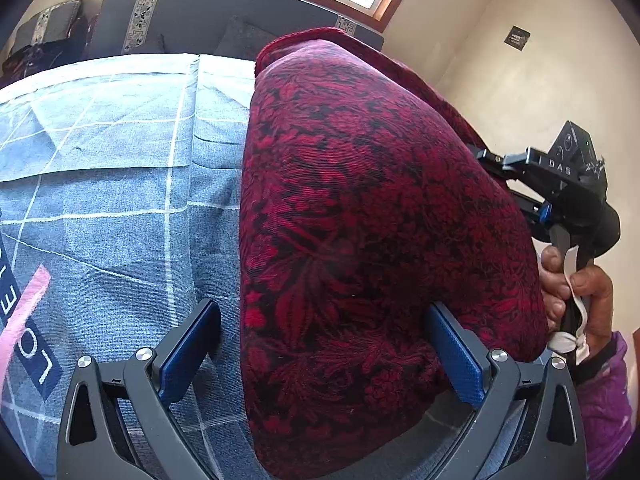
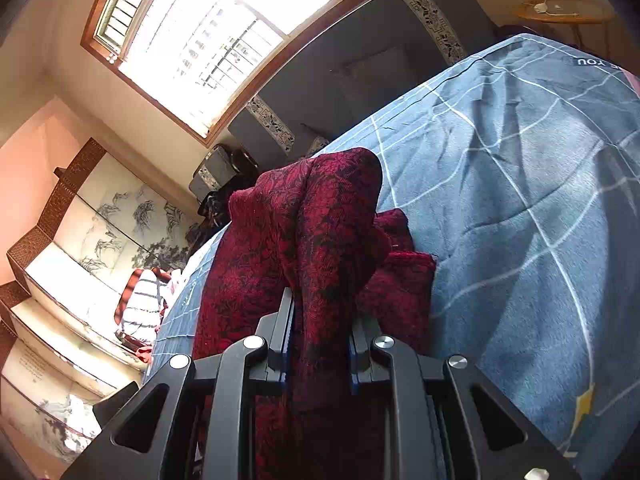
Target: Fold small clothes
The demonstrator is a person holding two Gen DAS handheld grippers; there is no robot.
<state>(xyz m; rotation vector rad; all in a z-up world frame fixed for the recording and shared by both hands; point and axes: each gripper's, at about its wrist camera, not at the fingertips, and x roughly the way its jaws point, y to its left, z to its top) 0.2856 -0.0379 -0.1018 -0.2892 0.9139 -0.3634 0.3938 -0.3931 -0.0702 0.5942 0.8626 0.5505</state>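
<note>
A dark red garment with a black floral pattern [image 1: 360,208] hangs lifted above the bed. It fills the middle of the left wrist view. My left gripper [image 1: 326,350] stands wide open around its lower part: the left pad is clear of the cloth and the right pad [image 1: 456,356] lies against its edge. My right gripper [image 2: 322,344] is shut on a bunched fold of the red garment [image 2: 304,240], which drapes down over both fingers. A folded part of it rests on the sheet. In the left wrist view a hand [image 1: 576,292] holds the right gripper's body [image 1: 560,176] behind the cloth.
A blue checked bedsheet [image 2: 520,200] covers the bed [image 1: 100,200]. A dark headboard [image 1: 200,12] and a window [image 2: 192,40] are behind it. A striped pile of clothes [image 2: 142,304] lies at the bed's far side near patterned shelves [image 2: 60,272]. A small round table [image 2: 564,10] stands in the corner.
</note>
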